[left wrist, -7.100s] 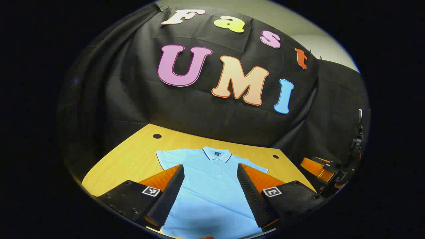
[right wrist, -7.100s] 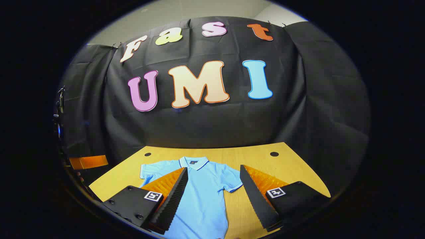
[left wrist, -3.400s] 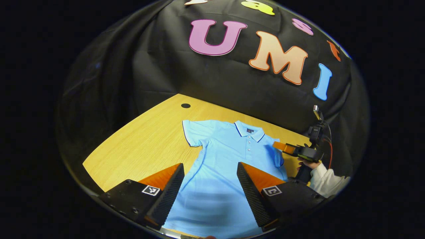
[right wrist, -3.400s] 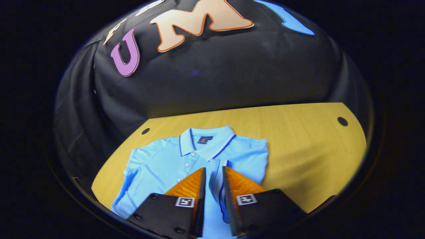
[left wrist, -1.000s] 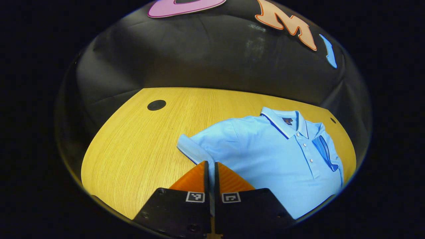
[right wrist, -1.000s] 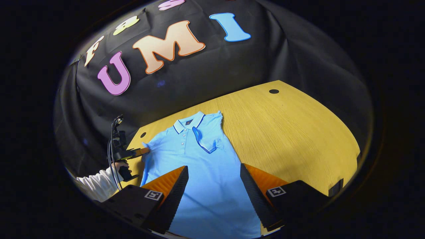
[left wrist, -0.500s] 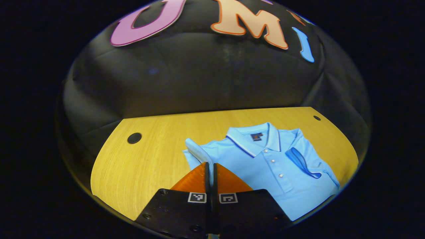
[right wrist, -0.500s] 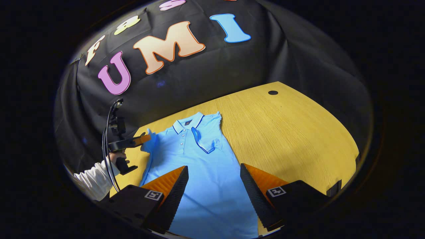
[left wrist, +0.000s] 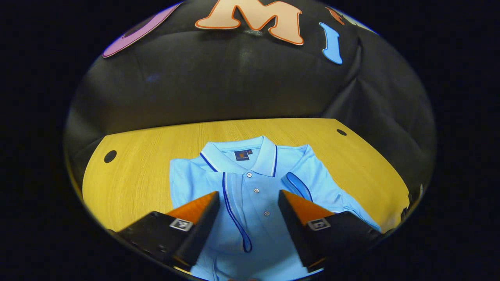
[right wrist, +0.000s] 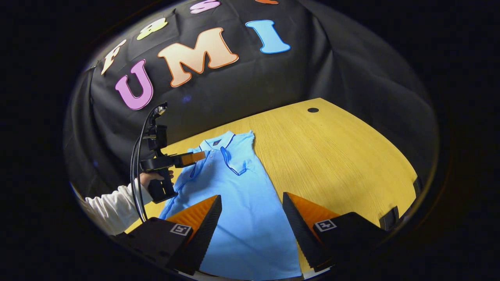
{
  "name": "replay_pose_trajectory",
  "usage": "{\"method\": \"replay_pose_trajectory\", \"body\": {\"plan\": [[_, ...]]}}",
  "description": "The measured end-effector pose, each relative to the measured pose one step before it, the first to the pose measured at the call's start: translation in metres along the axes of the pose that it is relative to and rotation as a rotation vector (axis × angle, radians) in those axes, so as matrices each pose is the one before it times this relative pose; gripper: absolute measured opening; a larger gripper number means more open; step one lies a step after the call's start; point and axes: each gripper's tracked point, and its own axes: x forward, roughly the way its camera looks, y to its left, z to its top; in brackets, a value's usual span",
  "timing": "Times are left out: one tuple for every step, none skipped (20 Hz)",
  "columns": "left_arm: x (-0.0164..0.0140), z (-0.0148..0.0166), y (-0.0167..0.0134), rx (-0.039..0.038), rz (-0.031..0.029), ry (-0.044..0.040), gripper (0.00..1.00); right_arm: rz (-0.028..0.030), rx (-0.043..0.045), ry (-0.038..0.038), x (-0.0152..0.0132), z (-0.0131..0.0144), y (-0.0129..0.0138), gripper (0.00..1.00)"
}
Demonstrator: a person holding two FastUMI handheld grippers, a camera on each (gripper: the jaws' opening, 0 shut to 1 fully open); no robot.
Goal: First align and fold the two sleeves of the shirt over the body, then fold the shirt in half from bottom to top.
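The light blue shirt (left wrist: 250,183) lies face up on the wooden bench (left wrist: 133,171), collar toward the booth's wall, with both sleeves already turned in over the chest: the left sleeve (left wrist: 234,210) lies beside the button placket and the right sleeve (left wrist: 299,187) on the other side of it. The left gripper (left wrist: 247,218) hovers over the chest with its fingers spread and nothing between them; in the right gripper view it shows farther off, held by a hand (right wrist: 150,177) in a white sleeve above the left shoulder of the shirt. The right gripper (right wrist: 252,226) hangs over the lower body of the shirt, also spread and empty. By the look of it the sleeve step is finished or all but finished, and the bottom-to-top fold comes next. That calls for both grippers to drop to the hem, one near each corner, pinch it, and carry it evenly up to the collar without dragging the folded sleeves loose.
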Motion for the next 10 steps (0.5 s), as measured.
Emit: {"method": "replay_pose_trajectory", "body": {"plan": [[-0.00764,-0.00192,0.00010,0.00003,0.00158,-0.00568,0.97,-0.00237,0.00149,-0.00146,-0.00239,-0.00434,-0.00062,0.98],[-0.01300,-0.00003,0.00188,-0.00464,0.00873,-0.01028,0.96,0.00015,0.00007,0.00225,-0.00350,-0.00508,-0.00060,0.98],[-0.01244,-0.00021,0.00137,-0.01005,0.00834,-0.00982,0.96,0.00031,-0.00417,0.00641,-0.00200,-0.00524,-0.00123,0.98],[-0.01406,-0.00223,0.00182,-0.01390,0.00614,-0.00831,0.96,0.00148,-0.00387,0.00381,-0.00136,-0.00703,-0.00082,0.98],[-0.01641,-0.00163,0.00160,-0.01444,0.01034,-0.01043,0.96,0.00561,-0.00531,0.00115,-0.00333,-0.00437,0.00039,0.98],[-0.01740,-0.00305,0.00308,-0.01058,0.01725,-0.01189,0.96,0.00401,-0.01082,-0.00015,-0.00220,-0.00343,-0.00092,0.98],[-0.01865,-0.00472,0.00350,-0.00789,0.02062,-0.00666,0.96,0.00435,-0.01345,0.00239,-0.00270,-0.00505,-0.00053,0.98],[-0.01908,-0.00755,0.00255,-0.00712,0.02027,-0.00354,0.96,0.00445,-0.01657,0.00175,-0.00441,-0.00668,-0.00062,0.98],[-0.02199,-0.00938,0.00206,-0.00641,0.02241,-0.00093,0.96,0.00781,-0.01789,0.00028,-0.00448,-0.00499,-0.00164,0.98],[-0.01807,-0.01112,0.00231,-0.00301,0.01947,-0.00013,0.96,0.00958,-0.01945,0.00306,-0.00403,-0.00675,-0.00080,0.98]]}}
